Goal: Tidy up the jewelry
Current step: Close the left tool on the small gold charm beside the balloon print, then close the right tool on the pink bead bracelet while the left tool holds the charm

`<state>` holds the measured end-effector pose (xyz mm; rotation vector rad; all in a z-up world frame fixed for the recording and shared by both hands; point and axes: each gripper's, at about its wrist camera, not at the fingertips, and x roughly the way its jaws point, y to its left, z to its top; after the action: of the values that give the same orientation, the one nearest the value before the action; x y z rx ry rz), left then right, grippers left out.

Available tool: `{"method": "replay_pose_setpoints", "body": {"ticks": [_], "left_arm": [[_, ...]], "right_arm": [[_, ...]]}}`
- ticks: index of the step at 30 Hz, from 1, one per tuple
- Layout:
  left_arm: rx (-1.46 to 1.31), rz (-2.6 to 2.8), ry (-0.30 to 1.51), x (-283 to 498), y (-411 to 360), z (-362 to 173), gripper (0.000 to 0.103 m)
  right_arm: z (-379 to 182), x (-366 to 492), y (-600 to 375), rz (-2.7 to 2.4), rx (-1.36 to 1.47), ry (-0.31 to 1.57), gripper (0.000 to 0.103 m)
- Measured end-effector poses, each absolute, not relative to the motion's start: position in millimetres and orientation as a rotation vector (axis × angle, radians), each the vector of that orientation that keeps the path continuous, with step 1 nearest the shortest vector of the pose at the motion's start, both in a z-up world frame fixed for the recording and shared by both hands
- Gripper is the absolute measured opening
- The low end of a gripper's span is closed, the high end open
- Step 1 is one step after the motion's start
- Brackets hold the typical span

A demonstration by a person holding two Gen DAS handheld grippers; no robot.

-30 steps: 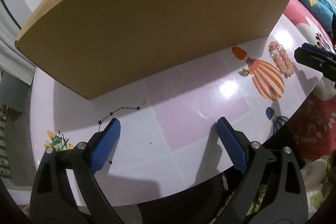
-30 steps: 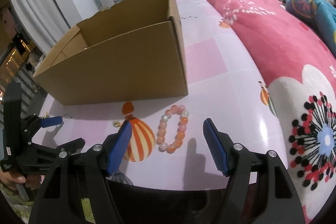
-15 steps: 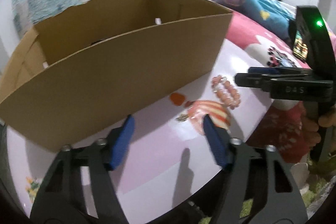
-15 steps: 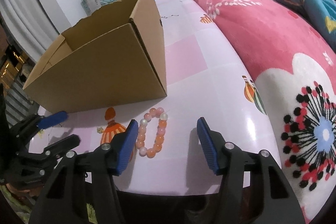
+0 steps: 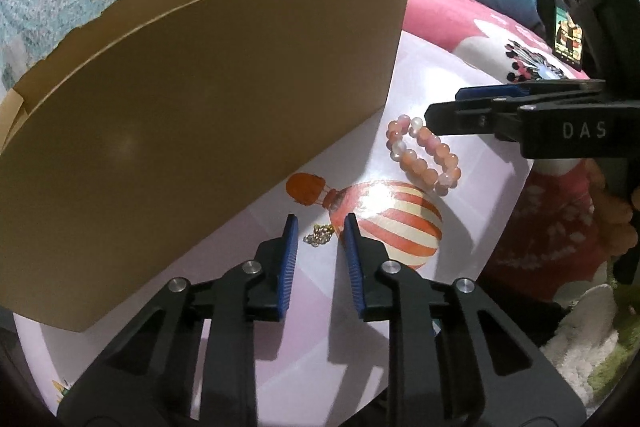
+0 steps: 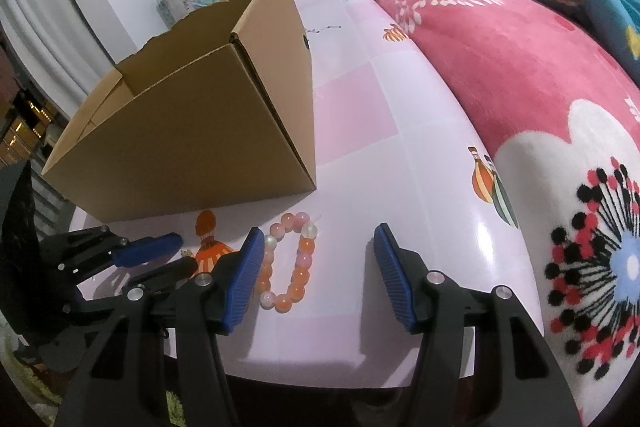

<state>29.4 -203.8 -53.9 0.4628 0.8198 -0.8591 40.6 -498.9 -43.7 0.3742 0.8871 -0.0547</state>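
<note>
Since a second ago, the left tool (image 5: 318, 231) has swung over toward the small gold chain (image 5: 319, 235) and pinched its blue pads in from wide to a narrow gap. Now the chain lies on the pink tabletop (image 5: 472, 203) right between the two pad tips — they sit on each side of it, but whether they touch it cannot be told. The chain is a tiny heap, just beside the striped balloon picture (image 5: 390, 221) printed on the tabletop.

The right tool (image 6: 316, 255) has come lower and closer to the pink bead bracelet (image 6: 288, 263). Its pads are spread wide. The bracelet lies flat between them, closer to the pad on the tool's left side. In the left wrist view the bracelet (image 5: 424, 155) sits just past the balloon picture, with the right tool (image 5: 476, 107) reaching over its far end.

A big brown cardboard box (image 6: 192, 147) stands open on the tabletop, just behind both pieces of jewelry. A pink flower blanket (image 6: 520, 59) lies on the bed next to the tabletop.
</note>
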Motion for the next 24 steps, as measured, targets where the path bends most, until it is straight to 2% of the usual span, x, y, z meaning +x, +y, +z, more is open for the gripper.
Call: {"method": "replay_pose_setpoints", "body": {"ticks": [5,8,21,24], "left_arm": [[0.495,-0.880,0.794,24,-209,-54,0.008],[0.519,-0.880,0.774,20,-211,-54,0.005],[0.445,-0.875,0.755,23,-193,-42,0.003],[0.420,-0.857,0.737,23,-181,-31,0.003]], "right_arm": [[-41,38,-502,-0.055,0.371,0.874,0.055],[-39,36,-504,-0.057,0.366,0.873,0.051],[-35,33,-500,-0.059,0.329,0.891,0.046],[-35,37,-496,-0.057,0.305,0.904,0.043]]}}
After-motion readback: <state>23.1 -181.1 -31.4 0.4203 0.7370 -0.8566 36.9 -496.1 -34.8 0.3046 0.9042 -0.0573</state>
